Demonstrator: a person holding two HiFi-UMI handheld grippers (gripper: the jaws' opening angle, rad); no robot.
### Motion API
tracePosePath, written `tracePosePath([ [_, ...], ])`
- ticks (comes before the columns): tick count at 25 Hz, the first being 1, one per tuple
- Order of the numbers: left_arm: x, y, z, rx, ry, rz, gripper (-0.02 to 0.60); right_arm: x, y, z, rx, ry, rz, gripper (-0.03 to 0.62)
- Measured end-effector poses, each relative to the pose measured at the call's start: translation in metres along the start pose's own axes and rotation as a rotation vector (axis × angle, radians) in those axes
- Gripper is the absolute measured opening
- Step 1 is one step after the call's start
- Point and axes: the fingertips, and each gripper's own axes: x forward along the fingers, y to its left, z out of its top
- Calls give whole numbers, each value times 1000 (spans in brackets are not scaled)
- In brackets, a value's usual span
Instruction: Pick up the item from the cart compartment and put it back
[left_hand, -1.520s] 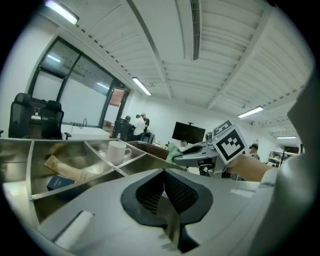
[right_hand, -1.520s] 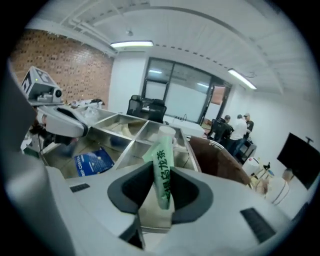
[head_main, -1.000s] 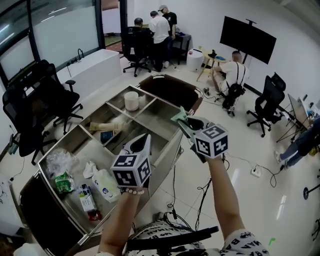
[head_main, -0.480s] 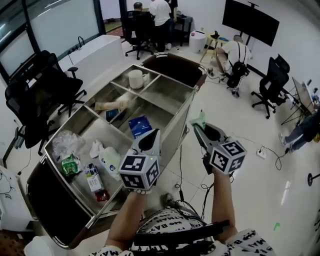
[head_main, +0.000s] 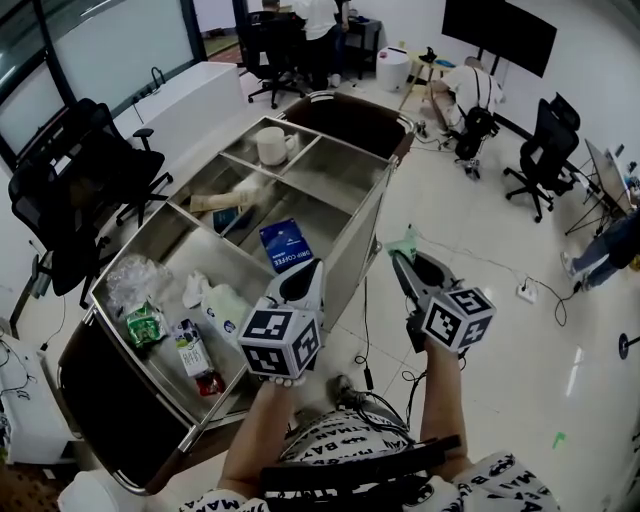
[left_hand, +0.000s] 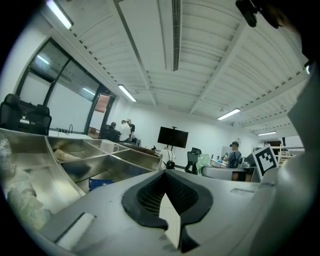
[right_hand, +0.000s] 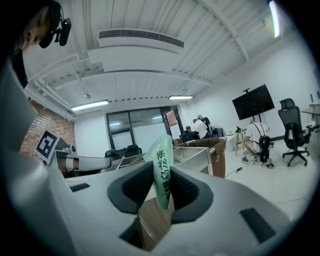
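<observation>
My right gripper (head_main: 408, 258) is shut on a light green packet (head_main: 403, 243) and holds it over the floor, just right of the steel cart (head_main: 375, 205). The right gripper view has the packet (right_hand: 162, 172) standing upright between the black pads (right_hand: 187, 192), green print on its side. To the left, my left gripper (head_main: 300, 283) hovers over the cart's near right edge, jaws together and empty. In its own view the left gripper (left_hand: 167, 200) holds nothing. A blue packet (head_main: 285, 245) lies in a middle compartment.
The cart's near compartment holds a white bottle (head_main: 225, 305), a green snack bag (head_main: 143, 325) and a carton (head_main: 192, 350). A white cup (head_main: 272, 145) stands in a far one. Black office chairs (head_main: 70, 215) stand left, cables (head_main: 480, 270) cross the floor on the right, and people work at the back.
Both grippers have drawn back from the cart toward the person. The right one, still gripping the green packet, went from the cart's rim to over the floor beside it. The blue packet came into sight.
</observation>
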Motion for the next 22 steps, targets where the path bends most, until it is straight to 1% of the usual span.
tracePosePath([
  [8, -2, 11, 7, -25, -16, 26, 0, 7, 6, 18, -19, -34, 12, 114],
  [13, -6, 16, 17, -25, -36, 42, 0, 13, 10, 21, -27, -39, 24, 114],
  [17, -7, 19, 20, -18, -36, 52, 0, 19, 12, 20, -24, -31, 31, 114],
  [22, -5, 24, 27, -19, -39, 58, 0, 29, 11, 33, -39, -48, 32, 114],
])
